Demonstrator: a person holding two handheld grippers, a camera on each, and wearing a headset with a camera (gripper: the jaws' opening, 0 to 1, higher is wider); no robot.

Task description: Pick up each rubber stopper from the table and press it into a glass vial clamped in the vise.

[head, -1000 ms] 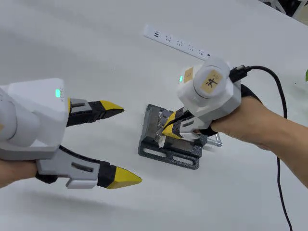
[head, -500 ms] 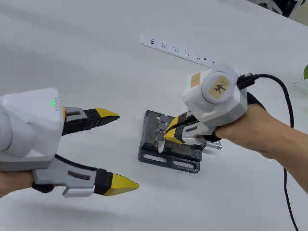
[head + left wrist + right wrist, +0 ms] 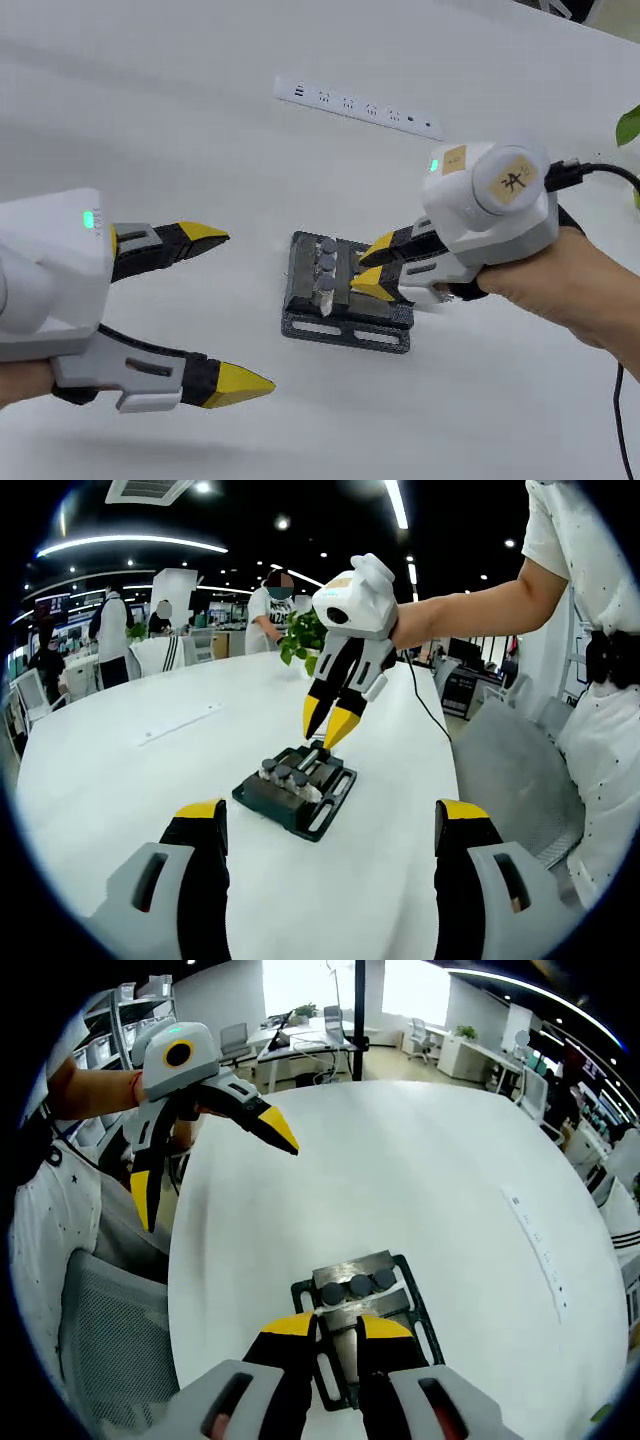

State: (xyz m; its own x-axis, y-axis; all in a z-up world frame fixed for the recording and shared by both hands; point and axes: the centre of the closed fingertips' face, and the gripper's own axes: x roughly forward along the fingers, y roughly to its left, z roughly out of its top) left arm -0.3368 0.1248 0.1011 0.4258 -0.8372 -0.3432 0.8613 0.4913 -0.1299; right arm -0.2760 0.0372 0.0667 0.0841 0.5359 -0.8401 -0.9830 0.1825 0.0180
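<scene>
Left gripper (image 3: 248, 310) wide open and empty at lower left of the head view, well apart from the vise (image 3: 345, 322) at frame centre. Right gripper (image 3: 360, 275) just right of the vise, jaws narrow, nothing between them. Three grey stoppers (image 3: 326, 264) sit in a row on vials (image 3: 325, 300) clamped in the vise; power strip (image 3: 358, 104) top centre.

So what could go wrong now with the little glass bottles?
The right gripper hangs close beside the three stoppered vials in the vise; a sideways bump might crack the glass. I cannot tell whether the vise is fixed to the table, so a push might slide it. The left gripper is wide open and apart, so it steadies nothing.
</scene>
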